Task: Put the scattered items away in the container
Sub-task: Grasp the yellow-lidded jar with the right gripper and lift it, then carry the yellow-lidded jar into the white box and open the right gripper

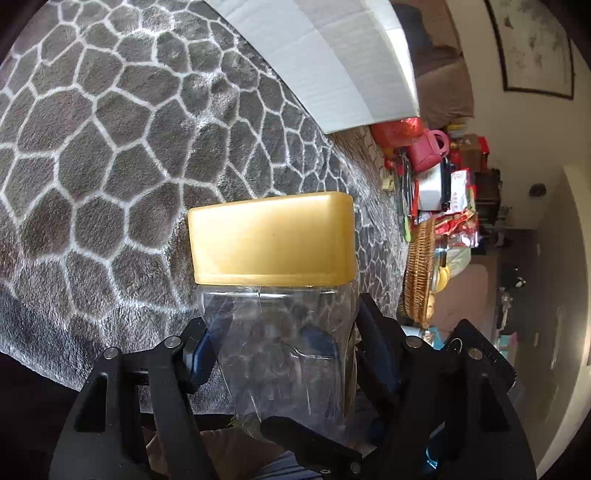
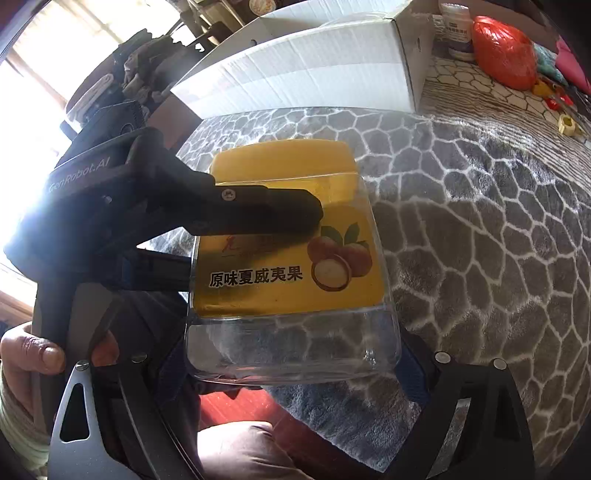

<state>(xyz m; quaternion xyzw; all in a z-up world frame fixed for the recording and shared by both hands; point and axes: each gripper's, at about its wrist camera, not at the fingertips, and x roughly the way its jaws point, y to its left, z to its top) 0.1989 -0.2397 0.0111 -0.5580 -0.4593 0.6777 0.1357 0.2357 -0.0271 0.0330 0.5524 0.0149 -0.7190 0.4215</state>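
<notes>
A clear plastic jar [image 1: 280,343] with a gold lid [image 1: 271,238] and a yellow nut label [image 2: 288,269] is held above the grey patterned cloth. My left gripper [image 1: 282,334] is shut on the jar's body; its upper finger crosses the label in the right wrist view [image 2: 258,216]. My right gripper [image 2: 295,365] is shut on the jar's clear base, blue pads on both sides. The white cardboard box [image 2: 314,66] stands open beyond the jar; it also shows in the left wrist view [image 1: 332,62].
An orange bag [image 2: 504,51], a white pill bottle [image 2: 456,29] and small toys [image 2: 567,123] lie right of the box. A wicker basket [image 1: 419,269], a pink bag [image 1: 430,149] and packets crowd the table's far end.
</notes>
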